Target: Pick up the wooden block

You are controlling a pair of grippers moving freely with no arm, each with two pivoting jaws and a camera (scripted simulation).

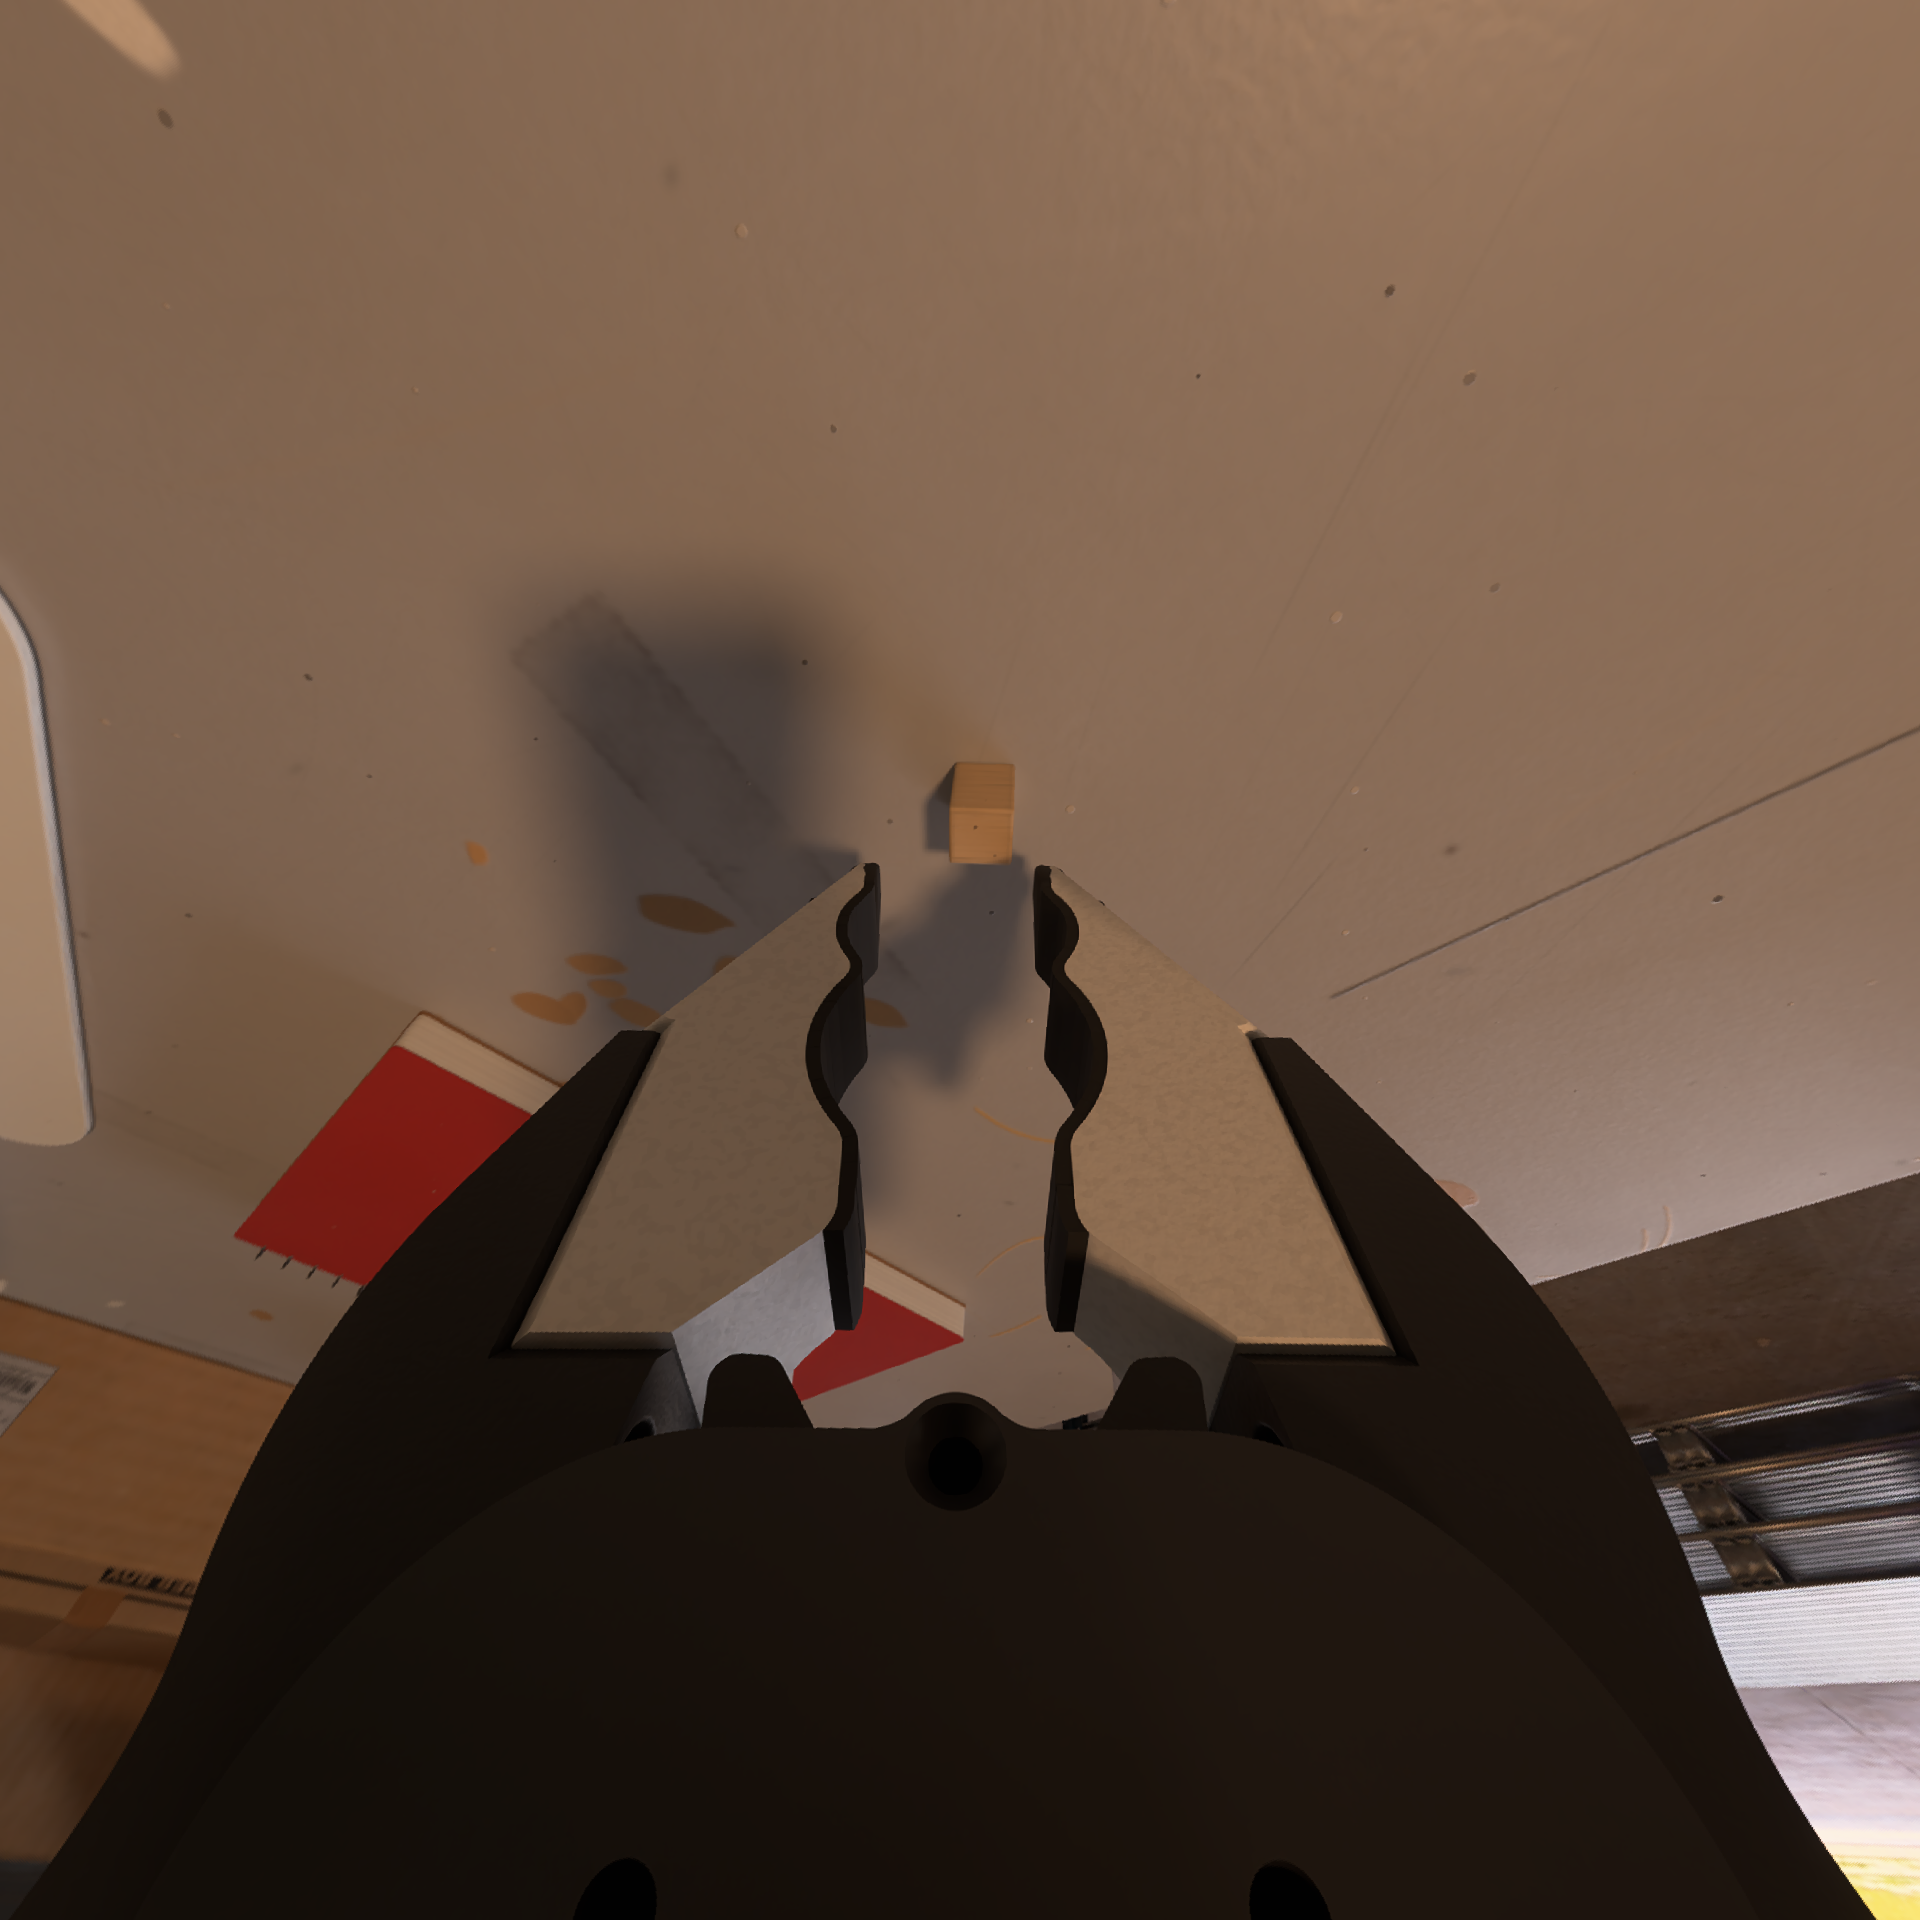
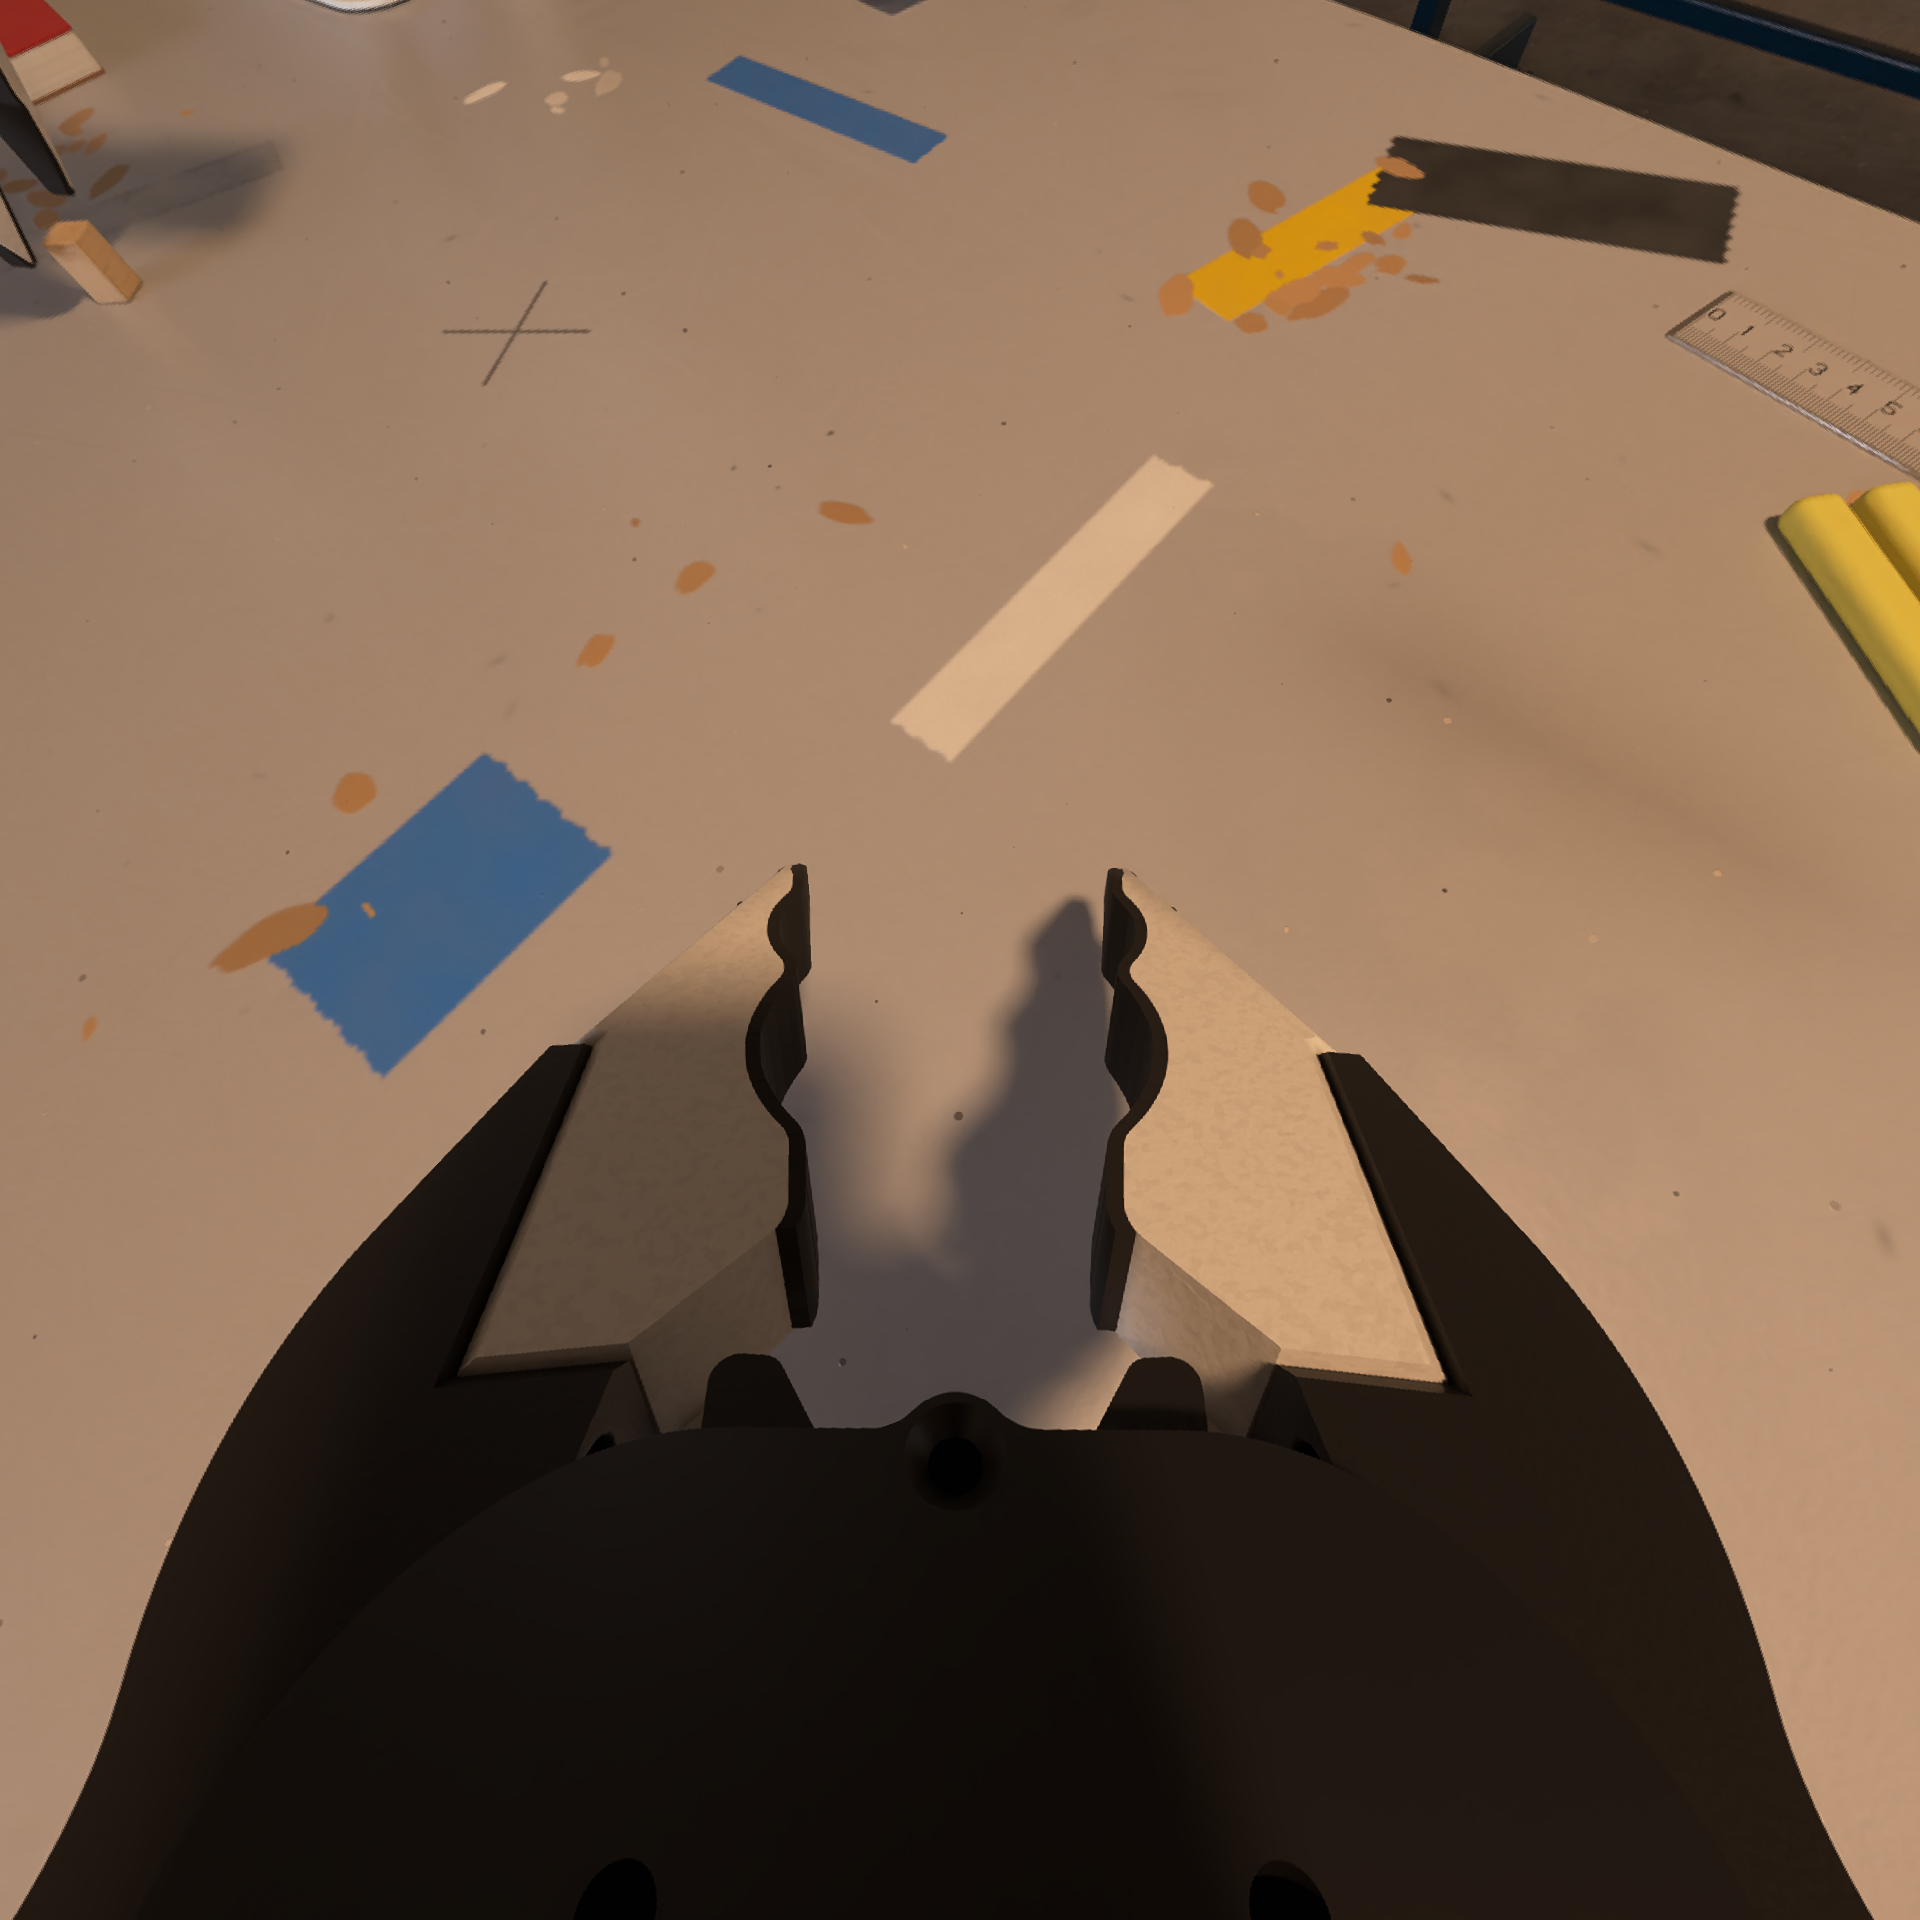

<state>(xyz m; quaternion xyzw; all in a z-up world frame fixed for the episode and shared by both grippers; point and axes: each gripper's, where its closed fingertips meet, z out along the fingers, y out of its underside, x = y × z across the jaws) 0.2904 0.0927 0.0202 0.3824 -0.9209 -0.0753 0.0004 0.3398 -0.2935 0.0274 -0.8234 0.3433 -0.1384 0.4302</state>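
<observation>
The wooden block (image 1: 981,812) is small and pale and lies on the beige table, just beyond the tips of my left gripper (image 1: 954,878). That gripper is open and empty, apart from the block, its jaws wider than the block. The block also shows in the right wrist view (image 2: 94,260) at the far left, with the left gripper's fingertips (image 2: 31,145) beside it. My right gripper (image 2: 956,878) is open and empty, low over bare table, far from the block.
A red book (image 1: 384,1153) lies under the left gripper's left side, a white rounded object (image 1: 36,883) at the left edge. In the right view: blue tape patches (image 2: 436,914), white tape (image 2: 1049,608), yellow and black tape (image 2: 1558,197), a ruler (image 2: 1808,374), yellow sticks (image 2: 1860,592).
</observation>
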